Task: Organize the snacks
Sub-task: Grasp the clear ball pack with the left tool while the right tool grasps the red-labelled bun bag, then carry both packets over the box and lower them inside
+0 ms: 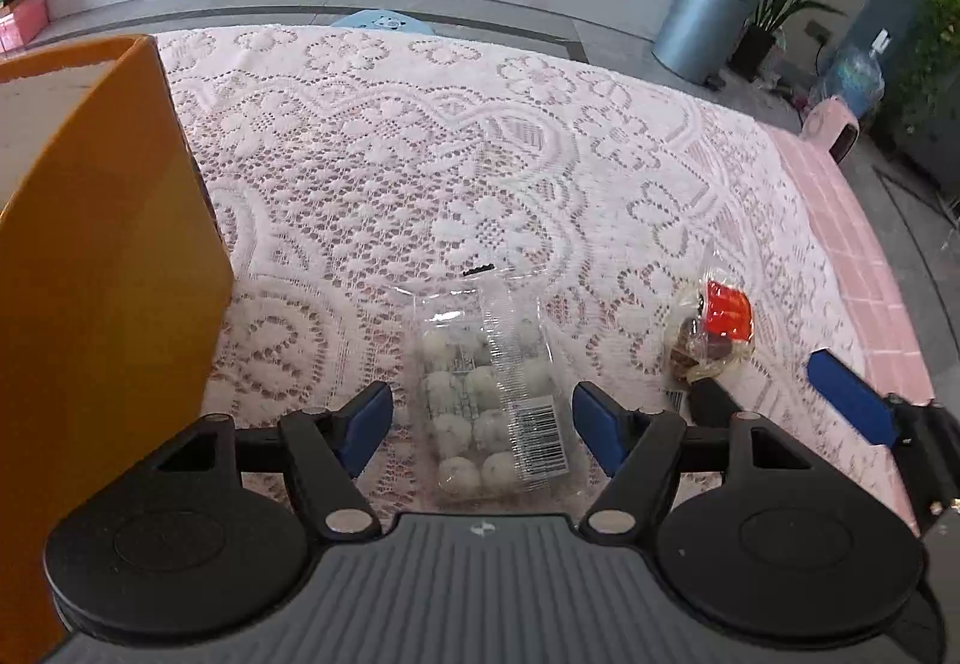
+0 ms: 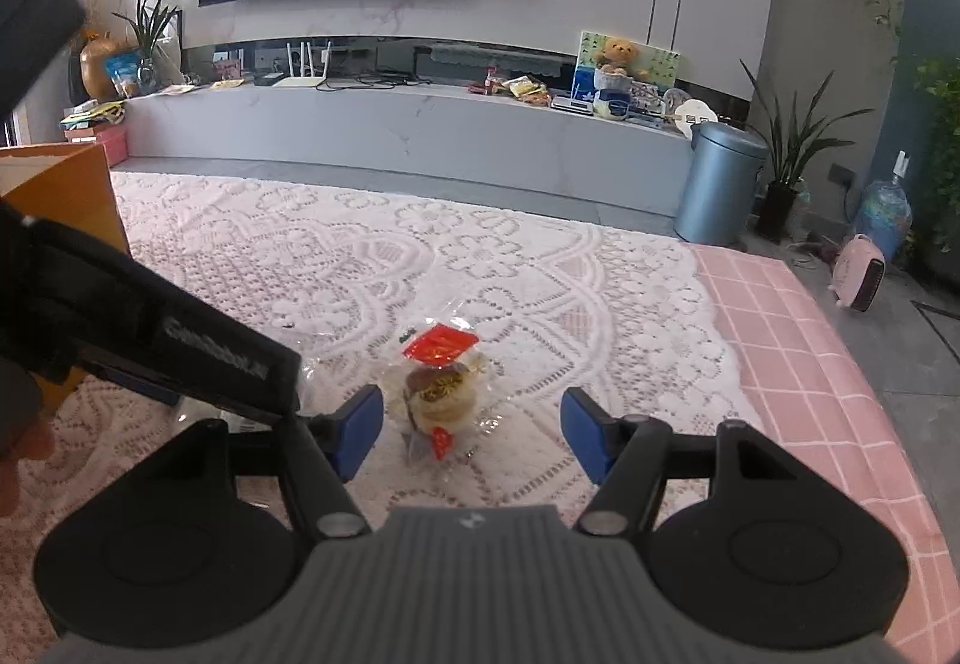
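Note:
A clear plastic tray of white round sweets point(image 1: 486, 394) lies on the lace tablecloth, its barcode label facing up. My left gripper point(image 1: 480, 412) is open and straddles the tray's near half, with both blue pads clear of its sides. To the right lies a clear packet of round biscuits with a red tag point(image 1: 714, 328). In the right wrist view this biscuit packet point(image 2: 441, 388) sits between the blue pads of my open right gripper point(image 2: 473, 415), untouched. The left gripper's black body point(image 2: 180, 346) crosses that view at the left.
An open orange cardboard box point(image 1: 108, 274) stands on the table's left side, close to my left gripper. The lace cloth point(image 1: 420, 154) covers a pink checked table whose edge point(image 1: 852, 256) runs along the right. A grey bin point(image 2: 720, 184) and plants stand on the floor beyond.

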Demonstrator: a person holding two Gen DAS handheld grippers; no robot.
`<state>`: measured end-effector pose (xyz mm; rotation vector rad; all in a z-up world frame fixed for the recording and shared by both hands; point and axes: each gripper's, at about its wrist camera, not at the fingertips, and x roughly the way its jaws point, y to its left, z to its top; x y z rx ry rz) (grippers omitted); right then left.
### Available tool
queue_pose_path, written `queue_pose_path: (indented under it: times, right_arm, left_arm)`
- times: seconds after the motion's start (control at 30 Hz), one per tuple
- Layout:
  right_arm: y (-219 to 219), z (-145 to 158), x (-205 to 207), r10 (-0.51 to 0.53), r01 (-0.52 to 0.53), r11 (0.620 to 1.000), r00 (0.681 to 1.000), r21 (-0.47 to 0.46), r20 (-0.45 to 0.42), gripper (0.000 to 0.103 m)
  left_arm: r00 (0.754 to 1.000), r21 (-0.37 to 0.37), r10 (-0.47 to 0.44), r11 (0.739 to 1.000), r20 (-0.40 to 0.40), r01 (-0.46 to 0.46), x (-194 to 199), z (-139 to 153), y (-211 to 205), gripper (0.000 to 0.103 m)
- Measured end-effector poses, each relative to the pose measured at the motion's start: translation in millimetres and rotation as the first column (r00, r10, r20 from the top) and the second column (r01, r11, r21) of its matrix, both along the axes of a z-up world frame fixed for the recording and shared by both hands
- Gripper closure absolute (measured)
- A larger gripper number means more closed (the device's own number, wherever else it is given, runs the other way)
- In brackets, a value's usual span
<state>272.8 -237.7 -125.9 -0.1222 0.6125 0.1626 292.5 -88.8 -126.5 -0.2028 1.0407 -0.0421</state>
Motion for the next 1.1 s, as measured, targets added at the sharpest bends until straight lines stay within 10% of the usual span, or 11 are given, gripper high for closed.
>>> queue_pose_path:
  times: [0.8, 1.1]
  right_arm:
    - [-6, -6, 15, 0.063, -0.061, 0.997, 0.997, 0.047, -0.047, 0.064]
    - [-40, 8, 0, -0.050, 0.055, 0.993, 0.998, 0.107, -0.044, 0.067]
  left_arm:
    - [1.000, 0.021, -0.020, 1.000, 0.016, 0.020, 2, -3, 0, 0.011]
    - [0.992, 0.166, -0.107, 0.982, 0.072, 0.094, -11, -9, -23, 0.019]
